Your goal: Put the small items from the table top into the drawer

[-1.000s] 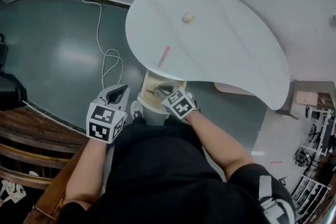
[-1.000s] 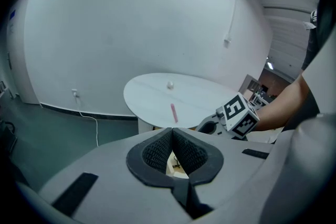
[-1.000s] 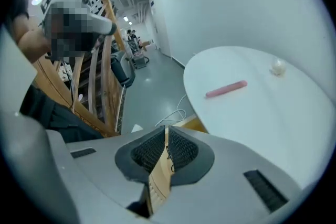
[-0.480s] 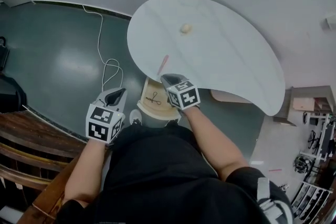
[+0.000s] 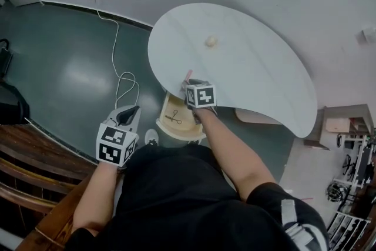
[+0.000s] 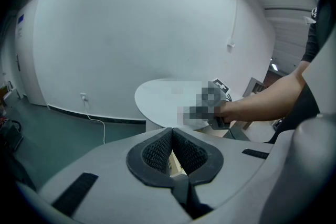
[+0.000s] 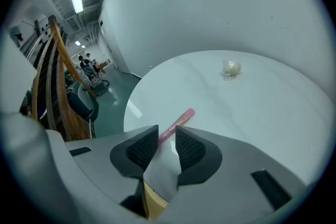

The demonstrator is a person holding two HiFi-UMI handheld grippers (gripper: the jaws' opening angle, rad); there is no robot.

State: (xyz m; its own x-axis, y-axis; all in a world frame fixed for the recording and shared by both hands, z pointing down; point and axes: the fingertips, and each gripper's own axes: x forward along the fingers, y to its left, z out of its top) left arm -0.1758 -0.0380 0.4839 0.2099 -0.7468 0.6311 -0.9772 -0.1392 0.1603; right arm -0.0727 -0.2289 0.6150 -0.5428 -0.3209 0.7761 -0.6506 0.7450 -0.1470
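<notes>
- White counter, one, with a curved rim; its near edge runs just under the right hand-held gripper.
- Two small items lie on it: one pink pen and one pale beige lump.
- The pen lies by the near edge, its near end between the right hand-held gripper's jaw tips. The jaws are opening and the pads do not press on it.
- The lump sits well ahead of that hand-held gripper, slightly to its right, with bare counter all round it.
- One pale wooden drawer stands open below and behind the right hand-held gripper, with one small dark thing inside.
- The left hand-held gripper hangs over the green floor, well left of the drawer, its jaws closed on nothing.
</notes>
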